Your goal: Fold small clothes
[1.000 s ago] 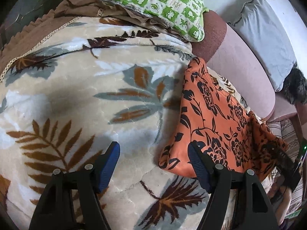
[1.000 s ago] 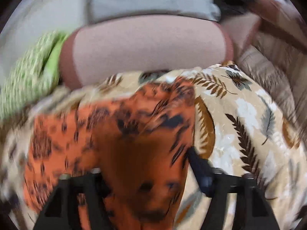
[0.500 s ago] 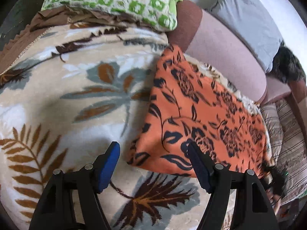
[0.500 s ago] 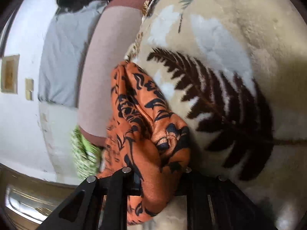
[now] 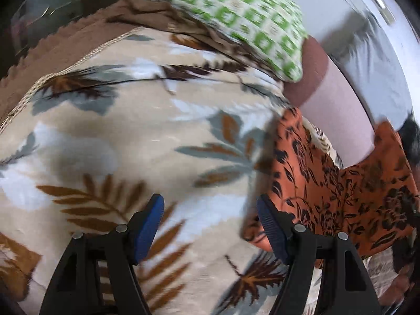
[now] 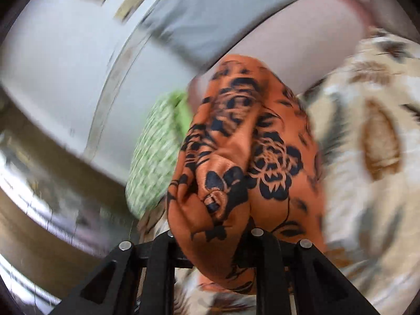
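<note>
Garment (image 5: 328, 183) on blanket (image 5: 131, 131) — right of left claw (image 5: 210, 223); pillow (image 5: 236, 13) behind.

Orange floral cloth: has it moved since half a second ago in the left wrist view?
Yes. The orange floral cloth, spread flat before, now has its right end lifted up against the pink sofa back, pinched in the right gripper.

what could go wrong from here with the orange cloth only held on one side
1. The right gripper is shut on a thick bunch of the orange floral garment, so several layers may be caught and the fold could come out crooked.
2. The left gripper is open over the leaf-print blanket, beside the garment's near corner. Closing there might pinch blanket pile along with it.
3. Both views are motion-blurred, so a fast pull might drag the free end out of flat.
</note>
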